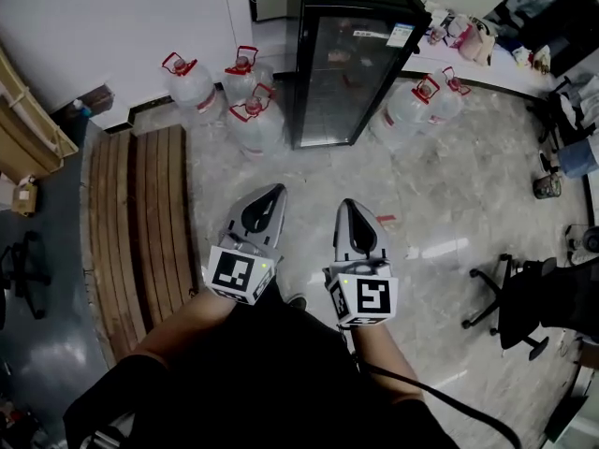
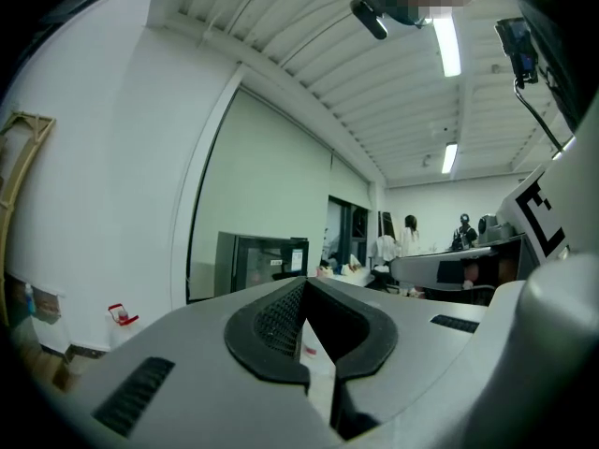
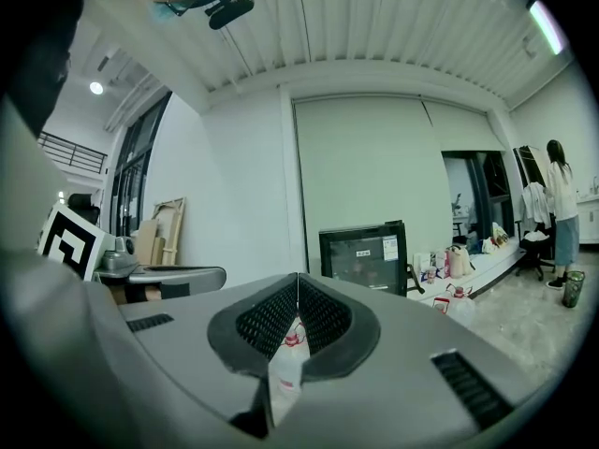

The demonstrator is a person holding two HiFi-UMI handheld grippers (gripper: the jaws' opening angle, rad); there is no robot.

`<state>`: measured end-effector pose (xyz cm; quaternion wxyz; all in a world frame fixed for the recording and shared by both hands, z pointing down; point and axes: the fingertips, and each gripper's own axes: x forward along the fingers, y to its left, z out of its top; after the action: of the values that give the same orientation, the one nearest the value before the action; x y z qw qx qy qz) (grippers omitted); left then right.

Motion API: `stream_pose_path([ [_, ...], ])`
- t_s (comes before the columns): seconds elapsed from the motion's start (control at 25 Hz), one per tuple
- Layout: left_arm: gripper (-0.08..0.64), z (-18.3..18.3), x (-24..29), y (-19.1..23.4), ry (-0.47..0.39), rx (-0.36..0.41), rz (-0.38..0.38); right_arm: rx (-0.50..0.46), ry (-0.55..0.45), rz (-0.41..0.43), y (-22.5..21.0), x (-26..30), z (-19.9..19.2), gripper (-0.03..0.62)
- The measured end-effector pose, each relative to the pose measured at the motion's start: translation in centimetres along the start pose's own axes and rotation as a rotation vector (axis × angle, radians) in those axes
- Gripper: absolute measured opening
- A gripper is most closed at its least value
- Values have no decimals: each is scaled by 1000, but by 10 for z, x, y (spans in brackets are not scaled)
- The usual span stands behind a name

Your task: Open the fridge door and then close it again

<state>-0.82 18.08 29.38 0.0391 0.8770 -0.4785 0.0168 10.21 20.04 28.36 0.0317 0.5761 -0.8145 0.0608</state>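
The fridge [image 1: 360, 7] stands at twelve o'clock from you, against the far wall. Its glass door [image 1: 346, 82] is shut and faces you, well apart from both tools. Water jugs [image 1: 255, 120] crowd the floor at its foot on either side, so a straight line down the middle looks like the safest way in.

Your left gripper [image 1: 274, 191] and right gripper [image 1: 345, 206] sit side by side in front of your waist. Both point toward twelve o'clock and are roughly level, a carrying pose that suits walking up rather than reaching. Each has its jaws closed tip to tip with nothing between them. Nothing needs holding yet, and one will have to open before it can take the door's edge.

Wooden planks [image 1: 140, 223] lie at nine o'clock and an office chair [image 1: 510, 307] at four. I judge the task not yet begun, with the door untouched.
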Motion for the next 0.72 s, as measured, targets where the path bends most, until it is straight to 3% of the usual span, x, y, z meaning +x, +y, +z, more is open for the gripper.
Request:
stream_pose_path([
  [0.24,3,0,104,72,-33,-17,-40,-16,-21,-50,-31,125,14,15],
  [0.4,4,14,157,116,-58,25,-77,-15,-76,-83,-43,198,38,15],
  [0.48,3,14,181,139,-48,17,-84,-6,-44,-112,-50,229,36,15],
  [0.72,5,-1,241,199,-68,11,-46,-16,-35,-106,-68,301,22,15],
])
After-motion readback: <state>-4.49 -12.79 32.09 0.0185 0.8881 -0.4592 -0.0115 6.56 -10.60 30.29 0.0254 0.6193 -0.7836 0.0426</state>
